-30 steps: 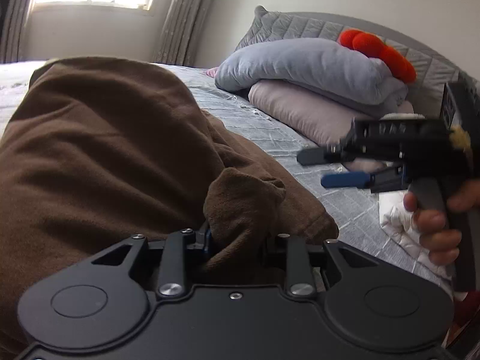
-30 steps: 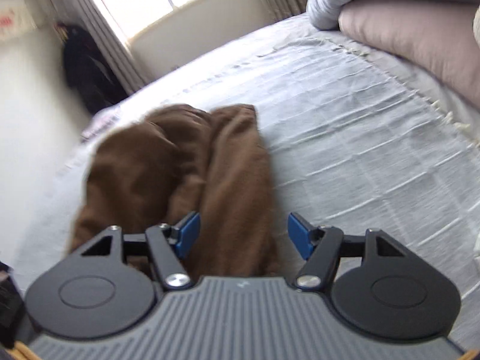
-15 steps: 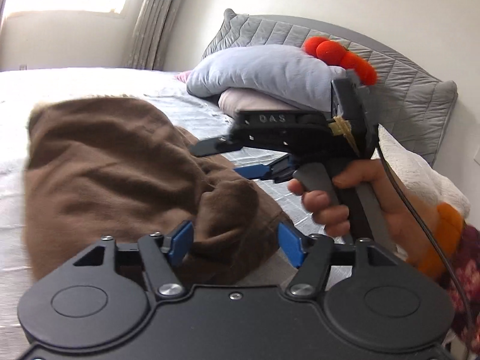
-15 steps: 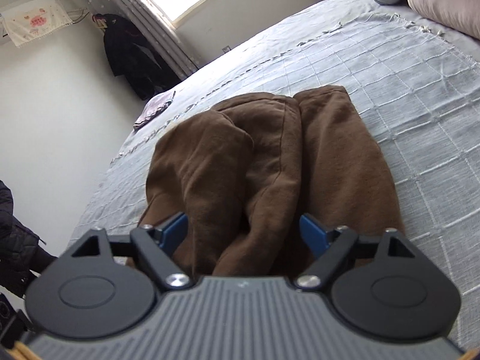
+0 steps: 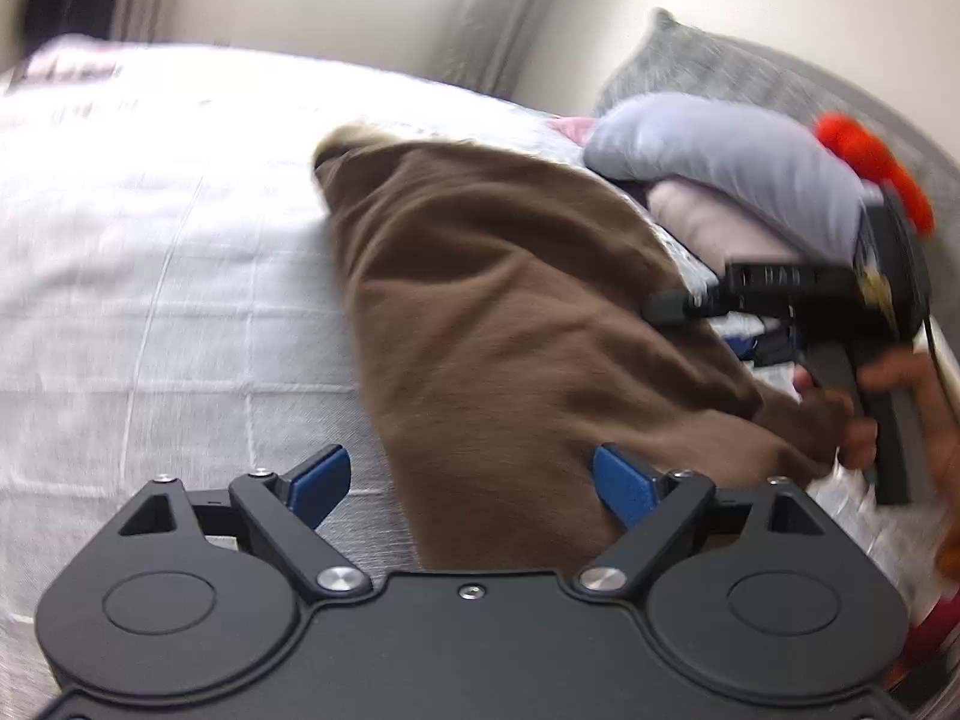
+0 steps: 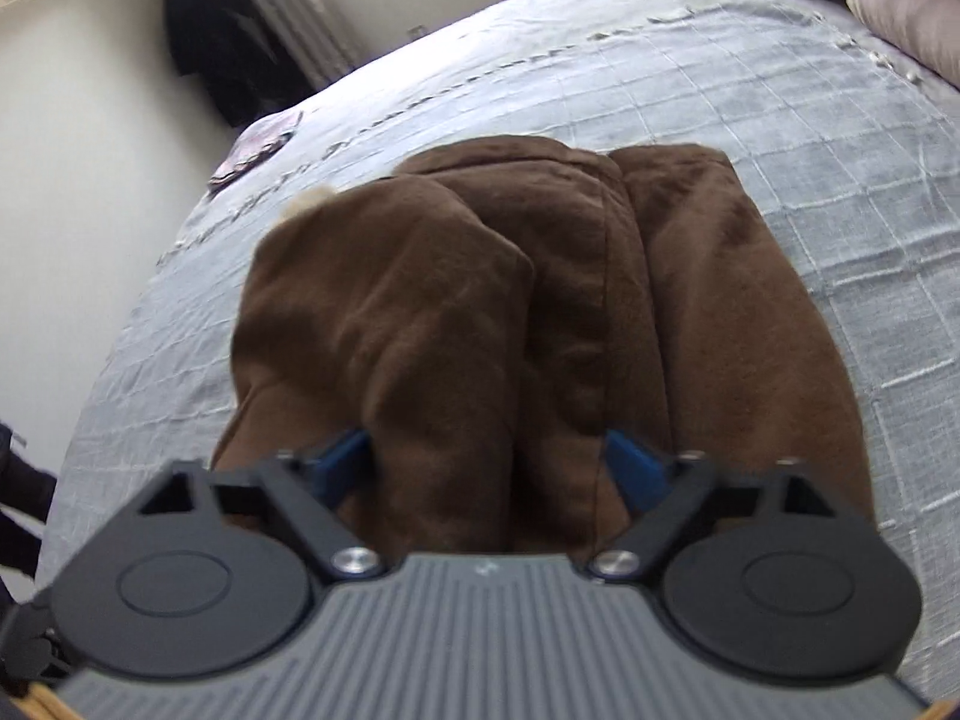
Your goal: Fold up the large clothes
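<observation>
The soft brown fleece garment (image 6: 528, 312) lies bunched lengthwise on the pale grey quilted bed (image 6: 780, 120), likely awaiting its next fold. The left gripper (image 5: 468, 474) has just opened wide and holds nothing. The right gripper (image 6: 498, 468), just narrowing, straddles a ridge of cloth; whether it pinches is unclear. Only the left wrist view shows the hand (image 5: 900, 408) and stacked pillows (image 5: 738, 174).

I count one brown garment (image 5: 510, 324) on one bed (image 5: 150, 300), and two stacked pillows (image 5: 738, 180) (grey over pink). One red plush (image 5: 870, 156) sits behind them. I carry two grippers, my left gripper (image 5: 462, 480) and my right gripper (image 6: 498, 465), and one dark coat (image 6: 222, 42) hangs by the wall.
</observation>
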A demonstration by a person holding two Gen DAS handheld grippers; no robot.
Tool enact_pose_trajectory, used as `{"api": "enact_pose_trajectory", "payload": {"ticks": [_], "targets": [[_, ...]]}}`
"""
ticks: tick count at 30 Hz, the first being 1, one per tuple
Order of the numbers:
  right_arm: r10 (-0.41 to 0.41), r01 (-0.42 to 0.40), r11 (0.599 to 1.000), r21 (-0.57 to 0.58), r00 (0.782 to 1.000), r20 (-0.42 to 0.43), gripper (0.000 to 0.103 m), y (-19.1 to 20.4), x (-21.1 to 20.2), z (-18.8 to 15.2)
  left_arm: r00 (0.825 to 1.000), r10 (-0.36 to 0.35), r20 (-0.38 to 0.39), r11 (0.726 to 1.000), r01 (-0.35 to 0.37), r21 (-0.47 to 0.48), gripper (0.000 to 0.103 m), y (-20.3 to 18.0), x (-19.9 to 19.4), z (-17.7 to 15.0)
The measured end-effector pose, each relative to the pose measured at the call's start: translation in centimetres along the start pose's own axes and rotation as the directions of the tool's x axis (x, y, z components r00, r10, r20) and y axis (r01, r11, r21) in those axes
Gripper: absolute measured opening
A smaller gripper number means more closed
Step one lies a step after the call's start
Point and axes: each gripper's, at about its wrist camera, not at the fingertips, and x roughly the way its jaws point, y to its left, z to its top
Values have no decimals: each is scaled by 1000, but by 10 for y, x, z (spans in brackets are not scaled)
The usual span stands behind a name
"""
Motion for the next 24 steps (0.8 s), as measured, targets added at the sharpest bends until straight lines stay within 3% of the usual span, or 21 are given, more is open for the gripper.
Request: {"api": "enact_pose_trajectory", "payload": {"ticks": [2,4,7,10,13,16,17,19,21,22,24], "targets": [[41,-41,999,-11,999,8,26,7,4,-1,1000,4,5,997,-4,-83,88,15,-1,5],[-2,10,993,-119,998,62,16,28,-5,-3,1000,18,17,993,-16,-117,88,23,-3,8],[-29,74,960,-270,985,169,13,59,-33,-4,999,18,30,993,-15,-116,88,23,-7,12],[8,61,956,-289,973,230,12,62,-68,9,999,1,51,996,3,-90,88,12,-13,17],[-1,70,967,-245,962,273,12,33,-96,24,997,-41,67,996,45,-73,88,-3,-10,23],[-52,97,983,-157,962,268,13,-19,-103,26,996,-69,62,997,72,-40,88,-18,4,29],[-65,98,987,-127,969,238,17,-37,-98,24,995,-78,55,996,80,-34,88,-21,10,29],[-152,166,984,-71,973,175,35,-71,-86,12,995,-98,32,994,100,-46,88,-26,26,26],[-242,251,966,-60,962,126,71,-95,-71,-7,993,-119,1,989,119,-87,88,-28,46,23],[-223,230,972,-46,967,121,75,-106,-68,-16,991,-137,-3,984,135,-117,88,-28,54,21],[-113,108,993,46,987,118,76,-126,-69,-27,987,-160,13,969,159,-187,97,-26,62,17]]}}
